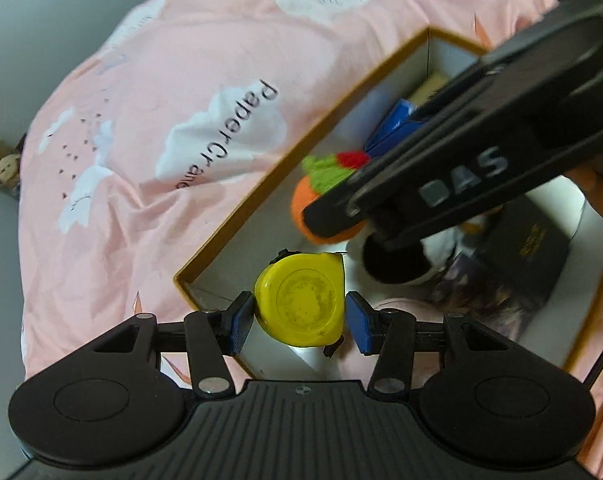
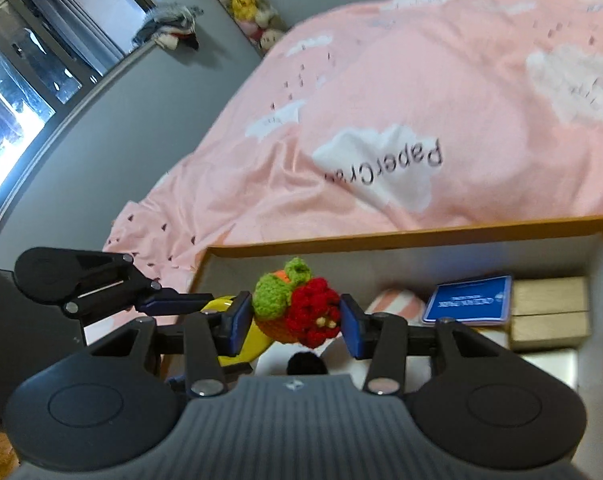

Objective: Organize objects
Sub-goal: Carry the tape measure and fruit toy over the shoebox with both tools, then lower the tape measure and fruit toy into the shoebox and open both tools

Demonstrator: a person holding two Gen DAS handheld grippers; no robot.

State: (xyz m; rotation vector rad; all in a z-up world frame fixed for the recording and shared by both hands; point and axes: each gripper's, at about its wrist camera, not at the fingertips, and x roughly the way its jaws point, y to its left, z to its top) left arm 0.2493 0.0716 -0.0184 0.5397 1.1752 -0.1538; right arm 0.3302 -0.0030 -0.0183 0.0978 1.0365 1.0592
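- Left wrist view: the left tool (image 1: 299, 316) is closed on a round yellow plastic tape measure (image 1: 300, 300), whose two sides are pressed by the blue ribbed pads (image 1: 239, 322).
- The tape measure is held over the near corner of an open white cardboard box with a tan rim (image 1: 301, 142), which is set on a bed covered by a pink cotton sheet printed with white clouds (image 1: 149, 128).
- Right wrist view: the right tool (image 2: 295, 318) is closed on a crocheted yarn toy of orange body, green leaves and red berries (image 2: 297, 308), knobbly in texture, gripped between its blue pads (image 2: 351, 326).
- The yarn toy is held above the box interior, near the box's far wall (image 2: 381, 236).
- Inside the box, to the right of the yarn toy, a flat blue booklet with white print (image 2: 469, 300) is seen leaning beside two stacked plain brown cardboard cartons (image 2: 549, 308).
- A pink-and-white striped soft item (image 2: 397, 300) lies between the toy and the booklet.
- A matt black box with gold lettering (image 1: 529, 248) and a black-and-white plush item (image 1: 397, 264) are seen in the left wrist view, partly hidden by the right tool's arm.
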